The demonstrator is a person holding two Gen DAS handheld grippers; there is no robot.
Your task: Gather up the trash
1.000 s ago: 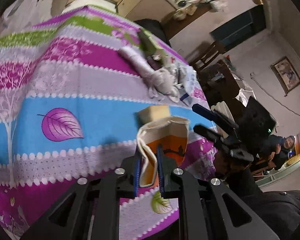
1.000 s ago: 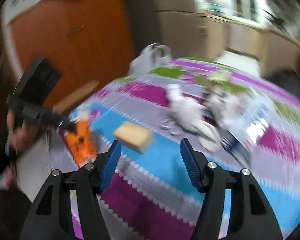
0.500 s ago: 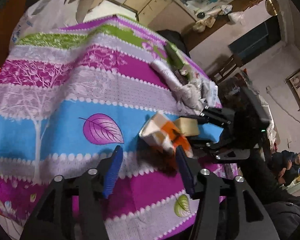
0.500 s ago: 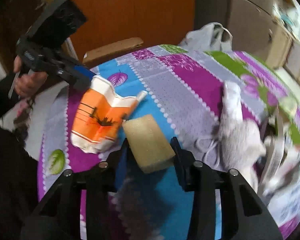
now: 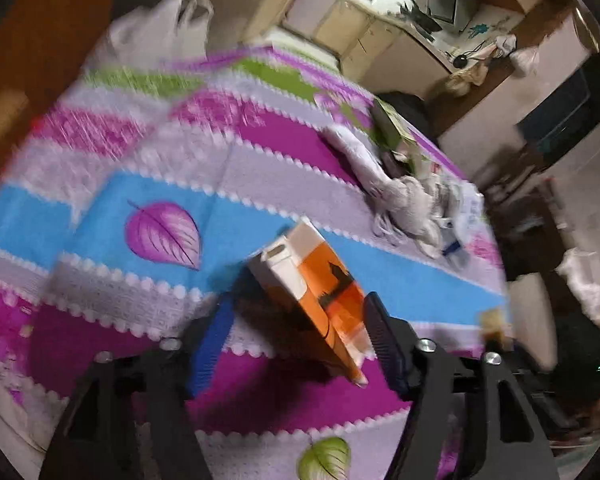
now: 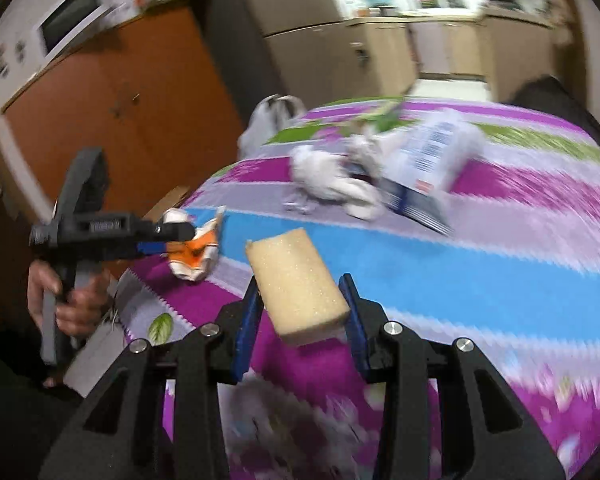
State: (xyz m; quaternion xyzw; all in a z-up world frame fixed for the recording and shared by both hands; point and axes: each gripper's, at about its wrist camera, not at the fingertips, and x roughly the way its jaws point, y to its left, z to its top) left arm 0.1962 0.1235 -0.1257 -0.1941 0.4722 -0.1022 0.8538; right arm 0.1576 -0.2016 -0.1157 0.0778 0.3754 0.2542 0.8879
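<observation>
The right gripper (image 6: pixel 302 312) is clenched on a tan sponge (image 6: pixel 298 286): both blue pads press its sides, and the sponge sticks up and forward out of the jaws, lifted off the tablecloth (image 6: pixel 480 280). The left gripper (image 5: pixel 298 332) has its jaws closing around an orange and white carton (image 5: pixel 314 292), which lies tilted between the fingers; from the left wrist view its right edge seems to meet the right finger while a gap shows at the left one, so the grip is not firm yet. In the right wrist view the same carton (image 6: pixel 194 254) looks crumpled at the tips of the left gripper (image 6: pixel 168 236), which a hand (image 6: pixel 66 300) holds near the table's edge. Further back on the cloth lie a white crumpled rag (image 6: pixel 332 184), a white and blue box (image 6: pixel 428 168) and a green packet (image 5: pixel 392 132), all blurred. A white plastic bag (image 5: pixel 160 28) sits beyond the far edge of the table.
</observation>
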